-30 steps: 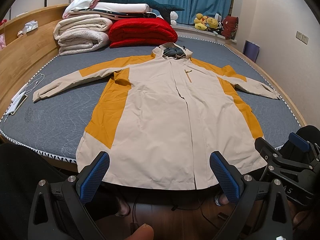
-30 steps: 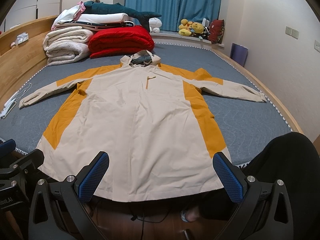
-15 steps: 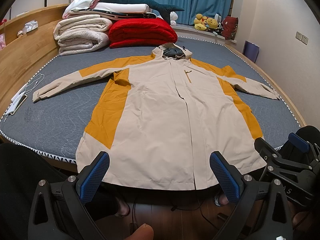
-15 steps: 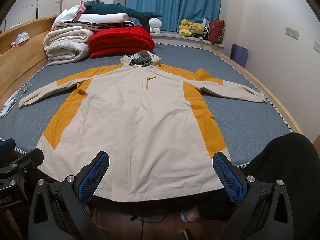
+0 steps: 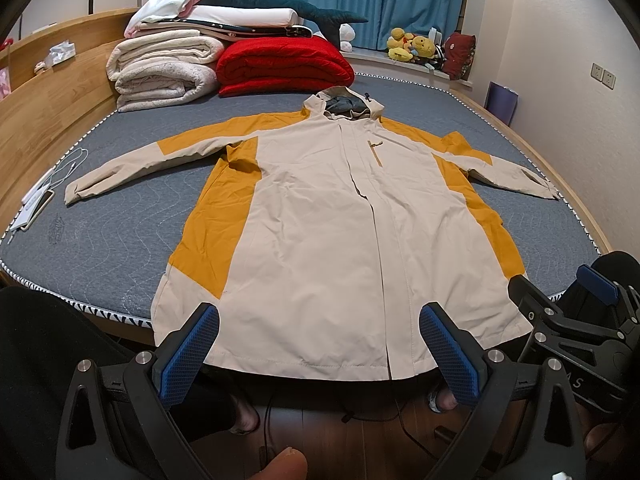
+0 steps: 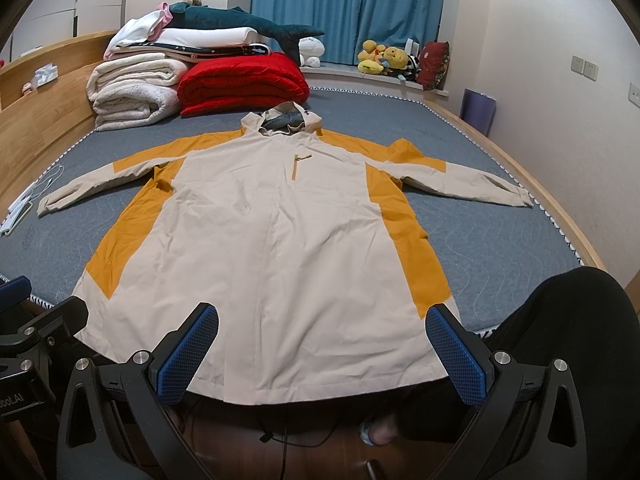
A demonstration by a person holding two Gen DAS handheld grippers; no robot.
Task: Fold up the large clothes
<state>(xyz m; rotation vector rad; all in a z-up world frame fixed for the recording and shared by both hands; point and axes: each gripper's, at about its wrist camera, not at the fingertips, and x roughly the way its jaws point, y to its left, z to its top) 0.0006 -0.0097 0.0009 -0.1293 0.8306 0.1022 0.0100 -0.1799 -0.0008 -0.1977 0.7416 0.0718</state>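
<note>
The left gripper (image 5: 318,350) hangs spread wide and empty off the near edge of the bed (image 5: 100,240); the right gripper (image 6: 320,350) beside it is likewise spread and empty. The coat (image 5: 340,232) lies flat, face up, sleeves out, hood toward the far edge, hem overhanging the near edge. Folding seems not yet begun; the next move likely calls for pinching a sleeve or side edge.

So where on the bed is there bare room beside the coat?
Bare mattress lies under each sleeve, between sleeve and coat body, wider on the left. A phone and cable crowd the left edge; folded blankets and a red quilt fill the head.
</note>
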